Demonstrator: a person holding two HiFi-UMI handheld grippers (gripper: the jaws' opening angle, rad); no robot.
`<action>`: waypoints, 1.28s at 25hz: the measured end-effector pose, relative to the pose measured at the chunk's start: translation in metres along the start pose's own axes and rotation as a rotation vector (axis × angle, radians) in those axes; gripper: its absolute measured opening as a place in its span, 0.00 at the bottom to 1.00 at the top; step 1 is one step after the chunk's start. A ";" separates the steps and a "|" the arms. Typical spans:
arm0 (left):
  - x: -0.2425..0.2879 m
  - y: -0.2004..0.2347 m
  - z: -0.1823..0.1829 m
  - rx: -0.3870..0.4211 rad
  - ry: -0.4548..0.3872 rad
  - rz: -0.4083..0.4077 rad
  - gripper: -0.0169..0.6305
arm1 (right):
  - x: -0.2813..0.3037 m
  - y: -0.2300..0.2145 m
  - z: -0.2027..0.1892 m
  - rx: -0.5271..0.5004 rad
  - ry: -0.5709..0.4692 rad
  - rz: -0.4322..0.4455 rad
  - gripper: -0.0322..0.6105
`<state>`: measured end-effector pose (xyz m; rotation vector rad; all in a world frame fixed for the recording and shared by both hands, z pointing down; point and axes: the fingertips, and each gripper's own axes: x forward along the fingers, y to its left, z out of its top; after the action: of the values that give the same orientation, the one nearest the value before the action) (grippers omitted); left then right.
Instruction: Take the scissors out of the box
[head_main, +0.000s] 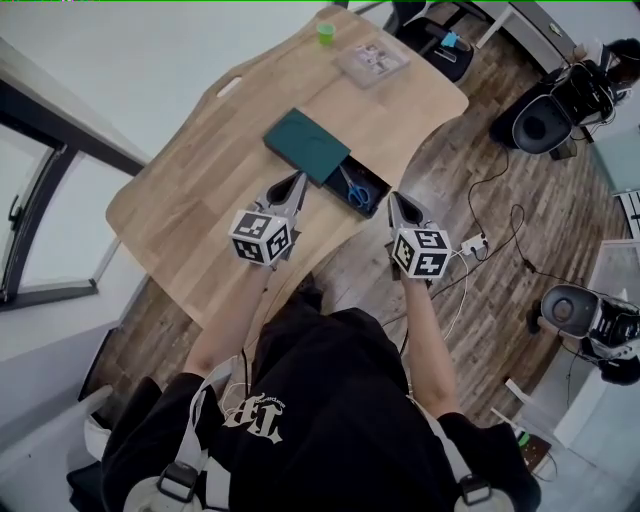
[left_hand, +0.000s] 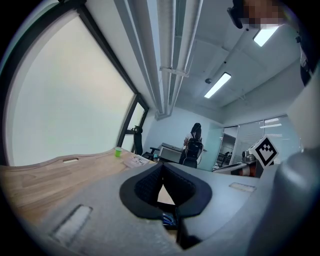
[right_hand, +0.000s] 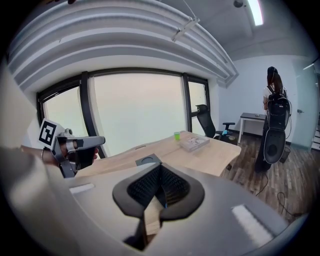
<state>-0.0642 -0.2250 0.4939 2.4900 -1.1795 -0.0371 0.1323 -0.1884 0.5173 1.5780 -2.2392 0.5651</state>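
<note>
scissors (head_main: 356, 189) lie in the slid-open box (head_main: 310, 142) on the table (head_main: 190, 200). left gripper (head_main: 296, 183) and right gripper (head_main: 394, 199): jaws clenched, empty. risk: jaws left unopened would likely shove the scissors or shift the box.

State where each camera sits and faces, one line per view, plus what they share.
Head view: on the person's head, facing steeply down at table, box, scissors; shows torso, arms, left gripper, right gripper.
Left gripper view: on the left gripper, facing along its shut jaws across the table; the right gripper shows at right.
Right gripper view: on the right gripper, facing likewise; the left gripper shows at left.
Shared: all three show table and green cup.
</note>
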 end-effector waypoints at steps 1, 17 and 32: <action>-0.001 0.002 -0.001 -0.003 0.001 0.002 0.03 | 0.002 0.002 -0.001 -0.002 0.004 0.001 0.06; -0.002 0.006 -0.006 -0.012 0.006 -0.005 0.03 | 0.000 -0.004 -0.006 -0.010 0.011 -0.020 0.06; 0.016 0.021 -0.002 0.002 0.003 0.031 0.03 | 0.032 -0.017 -0.003 -0.018 0.022 0.009 0.06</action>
<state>-0.0690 -0.2477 0.5056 2.4721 -1.2167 -0.0241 0.1385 -0.2179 0.5374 1.5465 -2.2303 0.5604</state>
